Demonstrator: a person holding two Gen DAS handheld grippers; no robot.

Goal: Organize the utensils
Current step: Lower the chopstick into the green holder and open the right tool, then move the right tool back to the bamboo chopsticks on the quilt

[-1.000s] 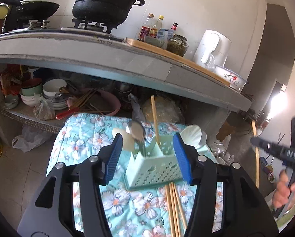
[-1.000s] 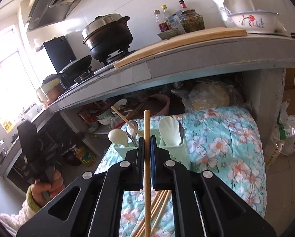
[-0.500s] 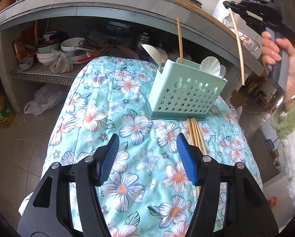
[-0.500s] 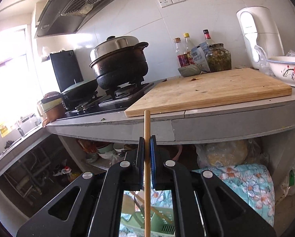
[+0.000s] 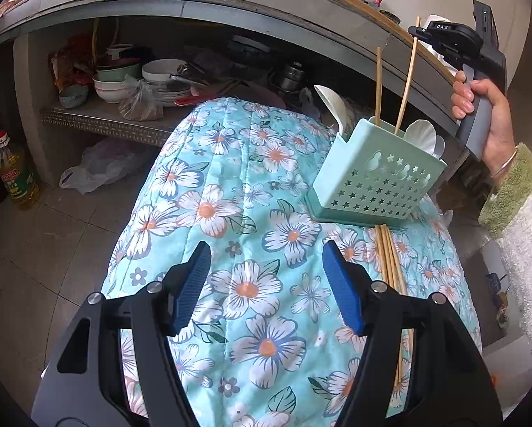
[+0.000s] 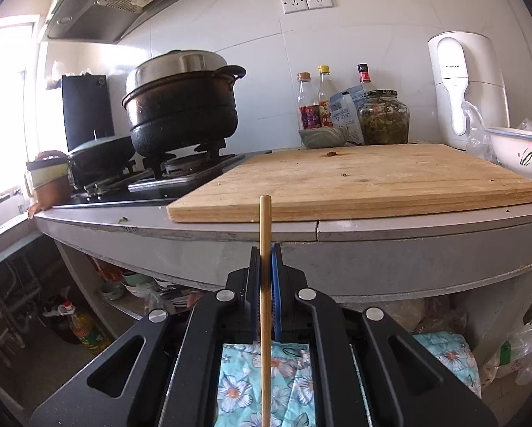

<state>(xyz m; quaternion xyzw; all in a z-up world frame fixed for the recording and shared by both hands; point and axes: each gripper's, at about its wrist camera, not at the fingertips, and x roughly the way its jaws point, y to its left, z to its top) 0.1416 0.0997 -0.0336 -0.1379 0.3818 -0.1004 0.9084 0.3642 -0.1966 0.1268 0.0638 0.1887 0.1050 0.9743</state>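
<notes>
Since a second ago the left tool (image 5: 264, 284) has dropped low over the floral turquoise quilted table (image 5: 209, 213) with its jaws opening on nothing, while the right tool (image 6: 265, 277) has swung up from the pale green perforated plastic utensil caddy (image 5: 376, 174) to face the wooden cutting board (image 6: 355, 181). The right tool is clamped on a single bamboo chopstick (image 6: 265, 249), its long axis upright with the lower tip inside the caddy near the table's far right edge. A bundle of loose bamboo chopsticks (image 5: 390, 259) lies lengthwise just in front of the caddy.
</notes>
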